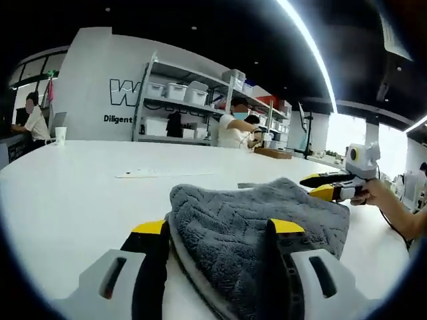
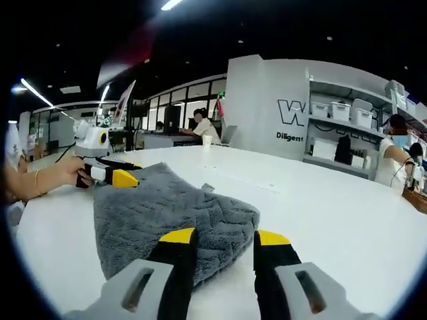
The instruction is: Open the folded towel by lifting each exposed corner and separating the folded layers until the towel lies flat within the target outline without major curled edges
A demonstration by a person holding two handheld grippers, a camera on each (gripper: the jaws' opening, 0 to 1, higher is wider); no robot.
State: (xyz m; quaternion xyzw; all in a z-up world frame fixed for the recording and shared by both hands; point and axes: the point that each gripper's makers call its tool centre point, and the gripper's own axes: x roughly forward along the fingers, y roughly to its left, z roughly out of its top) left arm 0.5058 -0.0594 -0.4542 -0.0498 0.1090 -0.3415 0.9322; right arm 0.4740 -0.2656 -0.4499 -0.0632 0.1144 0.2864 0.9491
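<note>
Table (image 1: 80, 193): white, wide, bare around the towel.
Towel (image 1: 253, 220): grey, folded, lying on the tabletop between both grippers.
Left gripper (image 1: 220, 230): jaws spread, straddling the towel's near edge.
Right gripper (image 2: 223, 240): jaws spread at the opposite edge, towel corner between them.

The grey towel (image 1: 257, 223) is thick, fuzzy cloth with a ribbed weave; the white table (image 1: 73, 193) looks smooth and matt.
</note>
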